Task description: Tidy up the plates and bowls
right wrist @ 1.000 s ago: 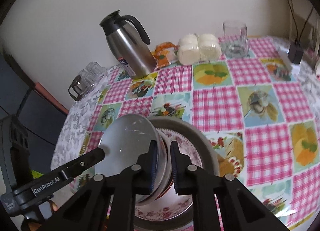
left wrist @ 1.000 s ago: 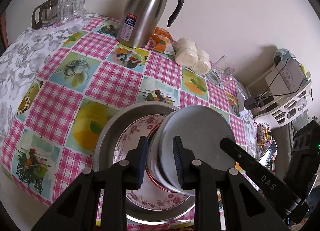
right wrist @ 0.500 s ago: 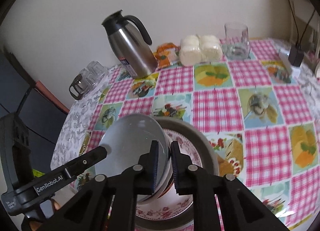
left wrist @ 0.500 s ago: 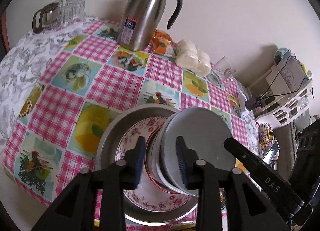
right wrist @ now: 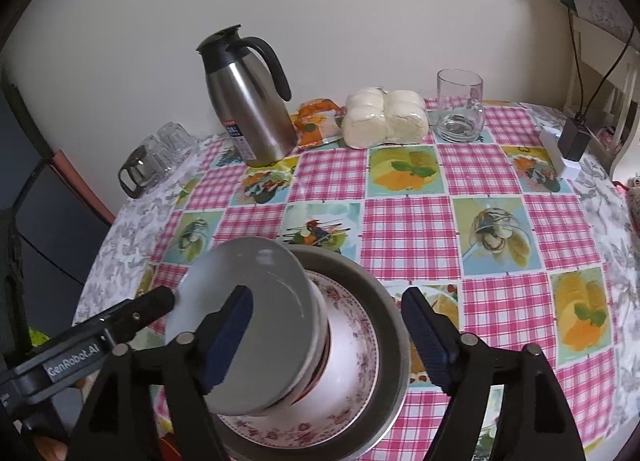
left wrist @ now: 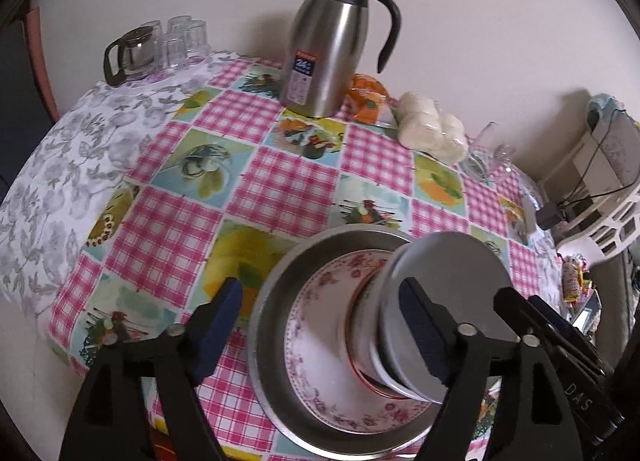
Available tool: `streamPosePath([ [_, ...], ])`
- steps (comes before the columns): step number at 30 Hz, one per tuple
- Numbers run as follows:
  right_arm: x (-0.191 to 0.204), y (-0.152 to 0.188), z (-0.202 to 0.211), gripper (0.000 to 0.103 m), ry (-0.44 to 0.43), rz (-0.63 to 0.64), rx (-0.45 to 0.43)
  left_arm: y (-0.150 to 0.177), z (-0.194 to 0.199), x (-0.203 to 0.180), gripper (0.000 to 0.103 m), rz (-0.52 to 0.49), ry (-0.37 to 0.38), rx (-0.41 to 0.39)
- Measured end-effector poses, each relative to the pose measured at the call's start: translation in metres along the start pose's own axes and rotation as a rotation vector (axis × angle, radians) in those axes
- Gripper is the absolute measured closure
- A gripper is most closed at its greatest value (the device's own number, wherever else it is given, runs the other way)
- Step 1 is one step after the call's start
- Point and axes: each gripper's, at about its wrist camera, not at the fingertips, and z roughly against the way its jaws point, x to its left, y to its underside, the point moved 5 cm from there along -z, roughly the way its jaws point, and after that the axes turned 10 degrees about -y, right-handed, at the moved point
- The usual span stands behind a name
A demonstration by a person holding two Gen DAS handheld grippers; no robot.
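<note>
From my seat at the controls I can read little. On the stainless steel thermos jug (left wrist: 326,57), standing near the far edge of the table (left wrist: 168,221), a blue-and-white label (left wrist: 302,77) shows "24" in large figures; the smaller print beneath it is too fine for me to make out. In the right wrist view, the black body of the other gripper (right wrist: 74,353) carries white lettering, "GenRobot.AI". In the left wrist view, the black arm (left wrist: 576,401) crossing the lower right corner bears the letters "DAS". Nothing else legible.
</note>
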Motion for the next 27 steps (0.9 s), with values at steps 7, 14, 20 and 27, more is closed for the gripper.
streamPosePath([
  [7, -0.006, 0.001, -0.003, 0.01, 0.023, -0.004, 0.009, -0.004, -0.001, 0.009, 0.012, 0.011, -0.073, -0.032],
  [14, -0.01, 0.002, 0.0, 0.0, 0.036, 0.006, -0.008, -0.005, -0.002, 0.015, 0.002, 0.013, -0.131, -0.063],
  [20, -0.009, 0.007, 0.003, 0.0, 0.027, 0.013, -0.017, -0.003, 0.003, 0.017, 0.002, 0.013, -0.136, -0.09],
  [27, -0.003, 0.022, 0.015, 0.0, 0.009, 0.023, -0.056, 0.009, 0.016, 0.023, 0.002, 0.035, -0.121, -0.123],
])
